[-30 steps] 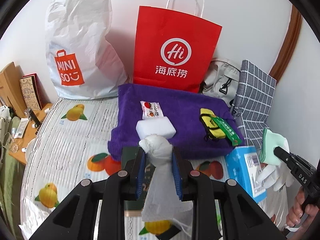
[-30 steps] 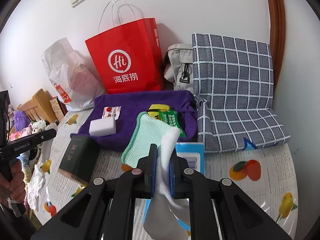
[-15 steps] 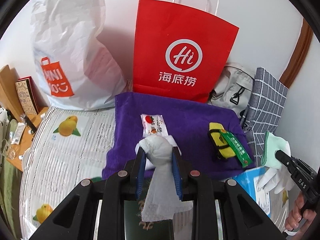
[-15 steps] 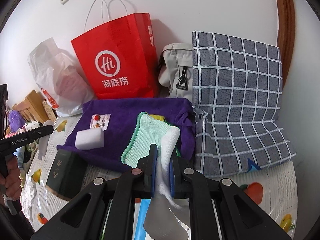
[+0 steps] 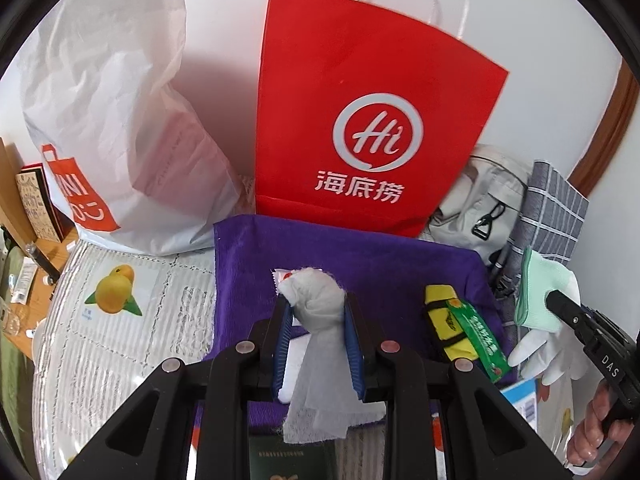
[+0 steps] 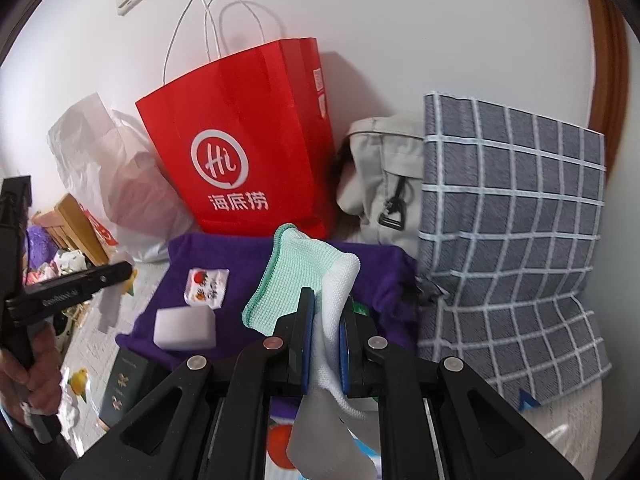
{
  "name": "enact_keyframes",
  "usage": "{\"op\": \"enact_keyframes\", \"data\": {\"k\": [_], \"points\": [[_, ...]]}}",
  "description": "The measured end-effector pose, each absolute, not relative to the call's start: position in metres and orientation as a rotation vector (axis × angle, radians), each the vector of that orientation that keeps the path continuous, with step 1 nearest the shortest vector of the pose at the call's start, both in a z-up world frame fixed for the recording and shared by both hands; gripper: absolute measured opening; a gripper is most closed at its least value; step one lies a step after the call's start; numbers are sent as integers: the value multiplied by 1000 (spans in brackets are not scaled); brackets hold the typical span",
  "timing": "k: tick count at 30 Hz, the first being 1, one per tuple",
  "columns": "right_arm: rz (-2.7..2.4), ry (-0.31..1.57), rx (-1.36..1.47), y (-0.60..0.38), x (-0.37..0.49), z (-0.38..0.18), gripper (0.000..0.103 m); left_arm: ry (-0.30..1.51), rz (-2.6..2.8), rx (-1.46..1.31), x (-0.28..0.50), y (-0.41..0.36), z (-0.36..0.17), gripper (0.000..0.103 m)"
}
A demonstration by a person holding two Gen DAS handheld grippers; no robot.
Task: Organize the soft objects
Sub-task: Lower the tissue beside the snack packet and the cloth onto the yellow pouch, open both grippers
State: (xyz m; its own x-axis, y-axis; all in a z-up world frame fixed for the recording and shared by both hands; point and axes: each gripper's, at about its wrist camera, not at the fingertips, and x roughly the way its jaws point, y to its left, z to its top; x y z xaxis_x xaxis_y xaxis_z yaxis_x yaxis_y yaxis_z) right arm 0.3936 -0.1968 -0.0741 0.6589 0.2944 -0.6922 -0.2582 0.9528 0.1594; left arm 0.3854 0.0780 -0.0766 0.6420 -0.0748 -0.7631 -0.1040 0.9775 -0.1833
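My left gripper (image 5: pixel 316 312) is shut on a crumpled white tissue (image 5: pixel 318 360) and holds it above the near edge of the purple towel (image 5: pixel 360 264). My right gripper (image 6: pixel 326 312) is shut on a white glove with a mint-green cuff (image 6: pixel 298 284), over the towel's right part (image 6: pixel 240 256); the glove also shows in the left wrist view (image 5: pixel 540 292). On the towel lie a white sponge block (image 6: pixel 184 326), a small printed packet (image 6: pixel 206 288) and a yellow and green bundle (image 5: pixel 460 328).
A red paper bag (image 5: pixel 368 120) and a white plastic bag (image 5: pixel 116 120) stand against the wall behind the towel. A grey backpack (image 6: pixel 380 176) and a checked grey cushion (image 6: pixel 508 240) sit to the right. A dark green booklet (image 6: pixel 124 388) lies before the towel.
Both grippers have moved forward toward the towel and the bags, each still holding its item. The left gripper now hides the sponge and most of the packet.
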Motion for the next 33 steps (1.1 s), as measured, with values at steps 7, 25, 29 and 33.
{"op": "enact_keyframes", "data": {"k": [7,25,29,33], "points": [[355,826,76,-190,421,-104,11,927,-3,-222,407,83,-104,24],[348,972,43,-180,448,-161,15,1004,-16,-206,435,83,-141,26],[356,979,19,-174,447,-164,16,1000,-13,-216,434,85,-142,26],[359,977,0,-168,446,-164,24,991,-7,-248,433,92,-140,26]]}}
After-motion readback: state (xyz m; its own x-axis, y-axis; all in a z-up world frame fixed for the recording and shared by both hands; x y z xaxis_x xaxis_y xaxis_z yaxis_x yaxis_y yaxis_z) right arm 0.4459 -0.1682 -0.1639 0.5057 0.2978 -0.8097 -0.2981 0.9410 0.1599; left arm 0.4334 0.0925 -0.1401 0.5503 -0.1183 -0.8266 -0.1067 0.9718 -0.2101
